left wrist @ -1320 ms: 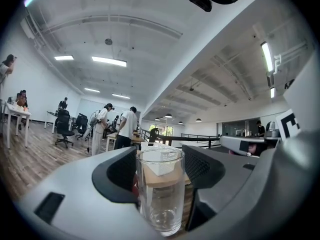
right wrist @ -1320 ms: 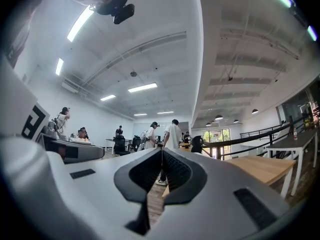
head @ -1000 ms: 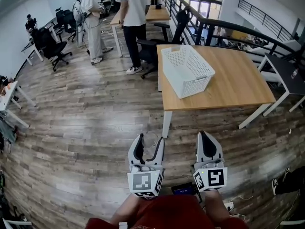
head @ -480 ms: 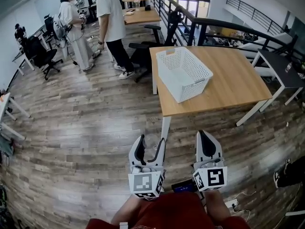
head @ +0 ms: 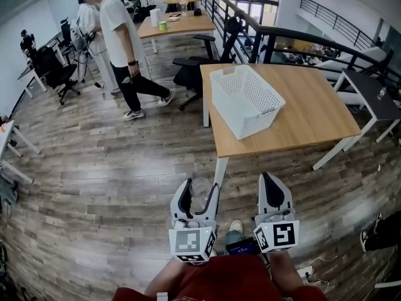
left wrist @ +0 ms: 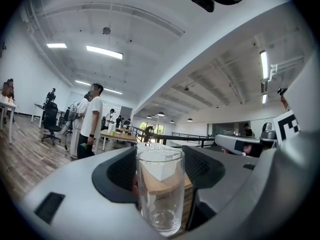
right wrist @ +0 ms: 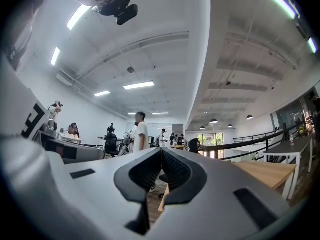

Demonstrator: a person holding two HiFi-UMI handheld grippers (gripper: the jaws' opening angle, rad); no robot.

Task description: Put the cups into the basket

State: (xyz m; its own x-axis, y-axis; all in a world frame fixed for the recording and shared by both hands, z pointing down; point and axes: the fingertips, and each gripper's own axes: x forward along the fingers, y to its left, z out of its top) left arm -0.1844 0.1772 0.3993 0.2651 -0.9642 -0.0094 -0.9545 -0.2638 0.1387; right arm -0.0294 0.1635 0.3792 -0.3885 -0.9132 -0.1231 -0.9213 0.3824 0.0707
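A clear drinking glass [left wrist: 160, 189] stands upright between the jaws of my left gripper [head: 199, 193], which is shut on it; in the head view the glass [head: 200, 190] shows faintly between the jaws, over the floor. My right gripper [head: 270, 187] is beside it, jaws shut together with nothing between them [right wrist: 161, 170]. The white perforated basket [head: 245, 99] sits tilted on the near-left part of the wooden table [head: 313, 115], ahead of both grippers and well apart from them.
A black office chair [head: 197, 68] stands behind the table's left end. A person in a white shirt [head: 125, 49] walks on the wood floor at the left, with others and desks [head: 175, 24] further back. A railing [head: 301, 39] runs behind the table.
The person in the white shirt has walked left and nearer. The view has shifted slightly, so the table and basket sit a little differently in frame. Both grippers hold the same pose.
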